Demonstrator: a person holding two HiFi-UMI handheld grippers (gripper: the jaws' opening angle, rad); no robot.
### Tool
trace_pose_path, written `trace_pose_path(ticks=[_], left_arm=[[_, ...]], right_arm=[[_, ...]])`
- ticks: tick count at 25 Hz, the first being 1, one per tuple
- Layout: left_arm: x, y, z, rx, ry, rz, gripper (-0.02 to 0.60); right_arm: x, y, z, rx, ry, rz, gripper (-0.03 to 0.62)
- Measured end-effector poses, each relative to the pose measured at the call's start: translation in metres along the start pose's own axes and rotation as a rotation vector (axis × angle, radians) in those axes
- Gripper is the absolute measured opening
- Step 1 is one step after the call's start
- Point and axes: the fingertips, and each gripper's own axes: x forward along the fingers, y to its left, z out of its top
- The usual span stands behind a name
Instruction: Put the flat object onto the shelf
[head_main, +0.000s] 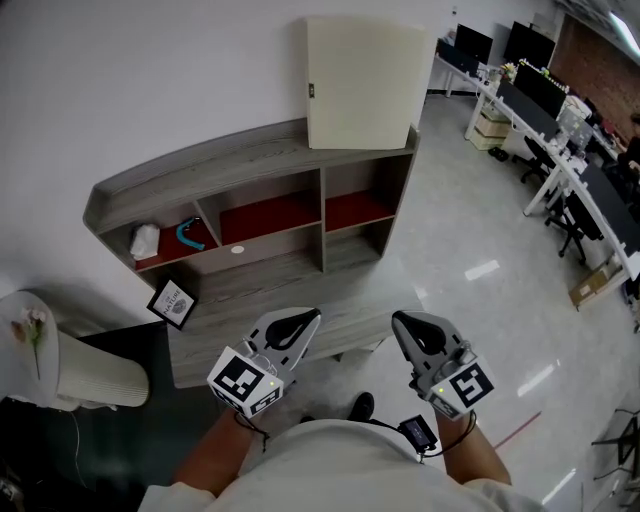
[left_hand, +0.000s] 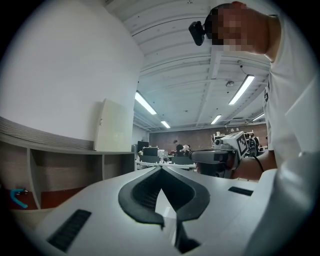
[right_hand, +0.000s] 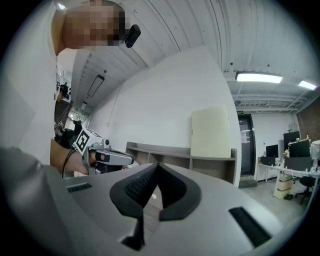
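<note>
A small black-framed picture (head_main: 172, 303) lies tilted at the left end of the low grey bench (head_main: 262, 300), in front of the shelf unit (head_main: 250, 160). My left gripper (head_main: 312, 316) hovers over the bench's front edge, right of the picture, shut and empty. My right gripper (head_main: 397, 320) hangs beside it over the floor, also shut with nothing held. In the left gripper view the jaws (left_hand: 161, 169) meet at their tips and the right gripper (left_hand: 220, 155) shows beyond. In the right gripper view the closed jaws (right_hand: 156, 165) face the shelf unit (right_hand: 200, 161).
A tall cream panel (head_main: 362, 82) stands on the shelf top. The left red-floored compartment holds a teal curved thing (head_main: 189, 236) and a white crumpled item (head_main: 146, 241). A white ribbed seat (head_main: 90, 372) sits at left. Office desks with monitors (head_main: 560, 110) line the right.
</note>
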Motion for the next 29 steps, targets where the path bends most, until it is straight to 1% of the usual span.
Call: trace_pose_path(ticks=[6, 12, 20, 24, 29], left_arm=[[-0.046, -0.001, -0.002, 0.020, -0.002, 0.000, 0.012], [-0.083, -0.006, -0.015, 0.014, 0.002, -0.019, 0.012], [-0.105, -0.007, -0.015, 0.006, -0.001, -0.023, 0.012], [-0.107, -0.009, -0.018, 0.005, 0.004, -0.043, 0.012], [-0.108, -0.007, -0.020, -0.018, -0.003, -0.037, 0.012]], right_arm=[[-0.002, 0.057, 0.004, -0.005, -0.038, 0.020, 0.020], [-0.007, 0.091, -0.009, 0.011, -0.024, -0.024, 0.020], [-0.007, 0.108, -0.008, 0.008, -0.008, -0.038, 0.020], [-0.006, 0.109, -0.007, 0.006, -0.021, -0.044, 0.020], [-0.005, 0.112, -0.011, 0.013, -0.009, -0.042, 0.020]])
